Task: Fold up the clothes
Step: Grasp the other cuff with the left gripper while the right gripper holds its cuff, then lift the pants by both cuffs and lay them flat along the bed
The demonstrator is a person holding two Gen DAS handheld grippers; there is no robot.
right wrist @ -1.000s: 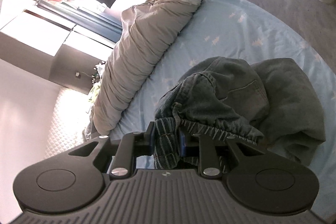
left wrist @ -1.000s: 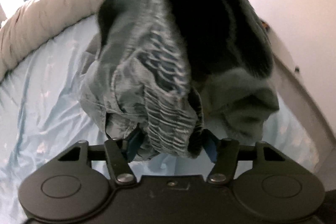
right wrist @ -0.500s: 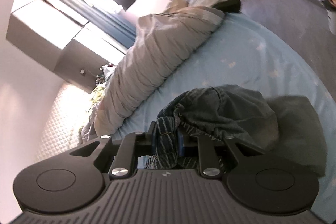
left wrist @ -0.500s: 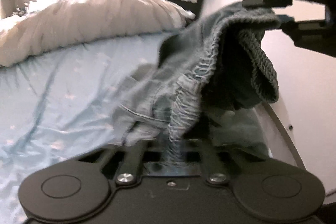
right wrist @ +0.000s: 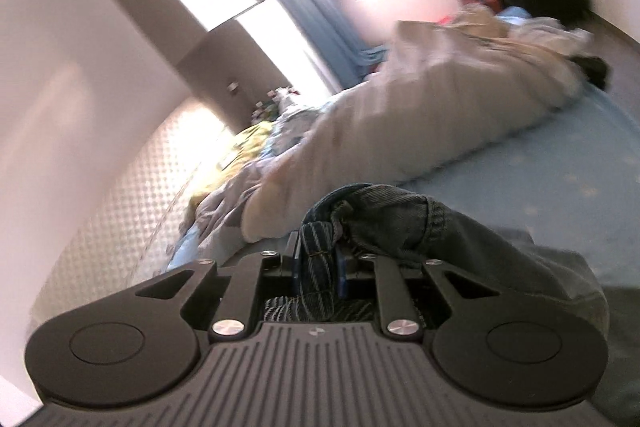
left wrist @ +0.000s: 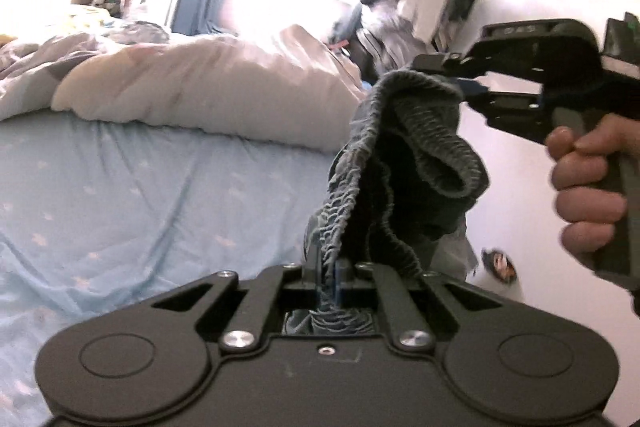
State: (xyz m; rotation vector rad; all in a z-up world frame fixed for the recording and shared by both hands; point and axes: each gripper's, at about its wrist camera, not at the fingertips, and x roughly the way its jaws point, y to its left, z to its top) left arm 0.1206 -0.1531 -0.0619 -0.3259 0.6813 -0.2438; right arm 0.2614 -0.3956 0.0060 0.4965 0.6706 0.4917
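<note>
Above the light-blue star-print bed sheet (left wrist: 132,195), the blue-grey denim garment with a gathered elastic waistband (left wrist: 400,163) now hangs clear of the bed, where a second ago it was still bunched low over the sheet. The left tongs (left wrist: 329,277), which stood apart then, are now clamped on one part of the waistband, and the right tongs (right wrist: 319,269) pinch another part, so spreading it for a fold looks possible. I count one garment, two tongs, one hand (left wrist: 584,183), one beige duvet (left wrist: 208,87); the blurred clothing behind is probably several pieces.
</note>
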